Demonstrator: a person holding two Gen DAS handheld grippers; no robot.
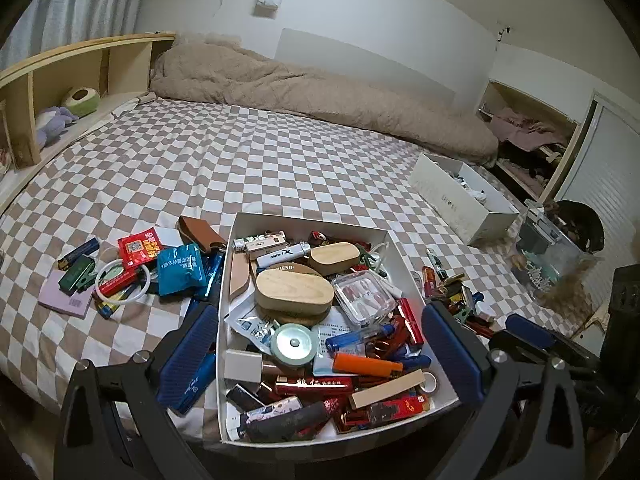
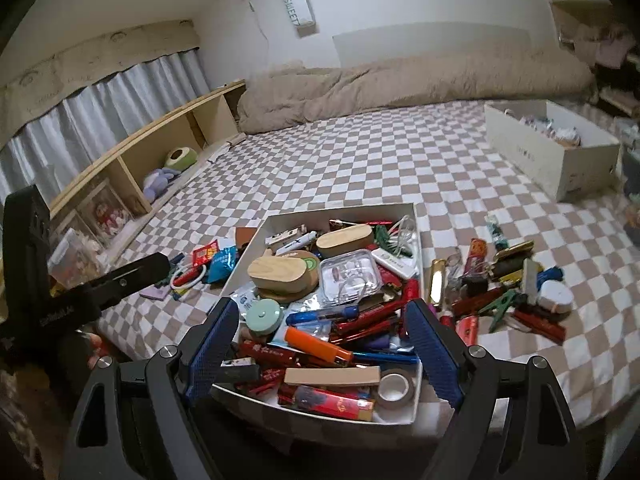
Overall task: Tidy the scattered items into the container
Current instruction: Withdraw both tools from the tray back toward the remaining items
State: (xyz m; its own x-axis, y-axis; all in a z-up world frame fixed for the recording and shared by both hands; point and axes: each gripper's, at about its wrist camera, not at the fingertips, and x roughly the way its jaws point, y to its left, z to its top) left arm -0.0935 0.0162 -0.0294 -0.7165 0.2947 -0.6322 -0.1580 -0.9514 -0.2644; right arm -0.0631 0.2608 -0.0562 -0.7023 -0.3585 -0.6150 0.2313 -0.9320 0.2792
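A white open box (image 1: 308, 222) (image 2: 340, 213) lies at the near edge of the checkered bed, heaped with lighters, two wooden oval cases, a clear plastic case and tape. Left of it lie loose things: a teal packet (image 1: 180, 270), a red packet (image 1: 138, 246), a white ring (image 1: 120, 284) and a brown leather case (image 1: 200, 232). To its right sit a green clip (image 2: 504, 308), a gold lighter (image 2: 436, 280) and red sticks. My left gripper (image 1: 318, 320) hovers open over the box. My right gripper (image 2: 322, 308) also stands open over it, with nothing between its blue pads (image 2: 212, 344).
A long white shoebox (image 1: 460, 204) (image 2: 552, 160) stands farther right on the bed. A beige duvet (image 1: 320, 92) lies along the far wall. A wooden shelf (image 1: 80, 68) with plush toys runs on the left. A clear plastic container (image 1: 548, 248) sits off the bed's right side.
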